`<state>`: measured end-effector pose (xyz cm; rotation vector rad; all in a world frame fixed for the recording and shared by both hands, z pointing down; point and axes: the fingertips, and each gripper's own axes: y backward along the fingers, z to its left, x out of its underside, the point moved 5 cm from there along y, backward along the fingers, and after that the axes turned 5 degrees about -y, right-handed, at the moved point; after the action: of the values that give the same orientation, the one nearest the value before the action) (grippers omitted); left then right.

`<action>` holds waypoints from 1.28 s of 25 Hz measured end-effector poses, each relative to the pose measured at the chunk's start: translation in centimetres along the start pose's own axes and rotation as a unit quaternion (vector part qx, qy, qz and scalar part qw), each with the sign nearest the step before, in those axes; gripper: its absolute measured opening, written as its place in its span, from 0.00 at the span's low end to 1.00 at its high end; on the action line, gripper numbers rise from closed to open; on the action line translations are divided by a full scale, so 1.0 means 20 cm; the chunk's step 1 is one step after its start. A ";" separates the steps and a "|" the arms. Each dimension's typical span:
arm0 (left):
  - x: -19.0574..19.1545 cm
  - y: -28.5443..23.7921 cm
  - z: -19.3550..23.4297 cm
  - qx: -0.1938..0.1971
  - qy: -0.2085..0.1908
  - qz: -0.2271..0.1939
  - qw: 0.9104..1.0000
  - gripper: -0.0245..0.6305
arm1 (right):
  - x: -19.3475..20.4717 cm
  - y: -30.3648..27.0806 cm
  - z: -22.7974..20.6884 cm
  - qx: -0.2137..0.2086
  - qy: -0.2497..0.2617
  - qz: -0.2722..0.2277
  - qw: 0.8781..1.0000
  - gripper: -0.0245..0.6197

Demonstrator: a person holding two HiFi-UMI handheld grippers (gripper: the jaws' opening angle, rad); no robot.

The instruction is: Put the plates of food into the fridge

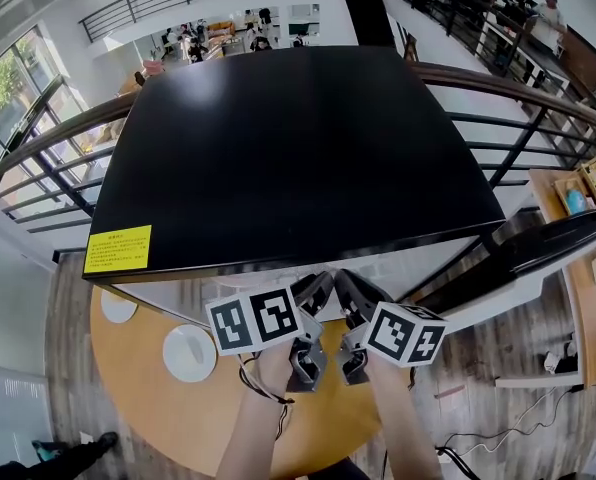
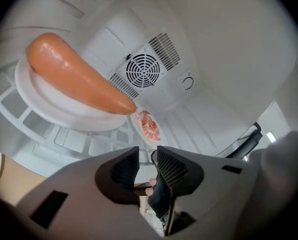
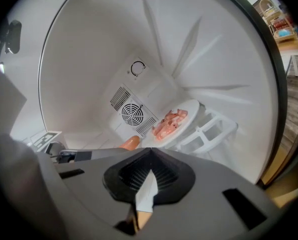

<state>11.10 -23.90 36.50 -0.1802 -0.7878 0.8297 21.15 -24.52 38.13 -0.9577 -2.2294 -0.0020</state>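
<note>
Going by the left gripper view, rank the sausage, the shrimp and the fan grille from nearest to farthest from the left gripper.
1. sausage: upper left, looming large and close.
2. shrimp: centre, deeper inside the fridge.
3. fan grille: rearmost, behind both.

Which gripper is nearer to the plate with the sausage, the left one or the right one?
Left. The left gripper sits close before the sausage plate, which looms large in its view; the right gripper is farther, seeing only the tip of the sausage.
</note>
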 end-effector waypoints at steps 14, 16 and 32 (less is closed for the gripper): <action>0.19 0.47 0.03 0.027 -0.068 -0.120 0.990 0.20 | 0.21 0.31 0.18 -0.025 0.084 -0.047 0.995 0.05; 0.22 0.61 0.03 0.007 -0.090 -0.145 0.985 0.20 | 0.26 0.40 0.23 -0.032 0.092 -0.050 0.994 0.05; 0.66 1.62 0.43 -0.184 -0.071 -0.250 0.948 0.09 | 0.84 0.56 0.60 -0.092 0.090 0.000 0.992 0.05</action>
<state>-8.50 6.40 35.82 -0.2406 -1.0650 0.2102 12.96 -2.70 36.35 -1.0127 -2.0887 -0.2867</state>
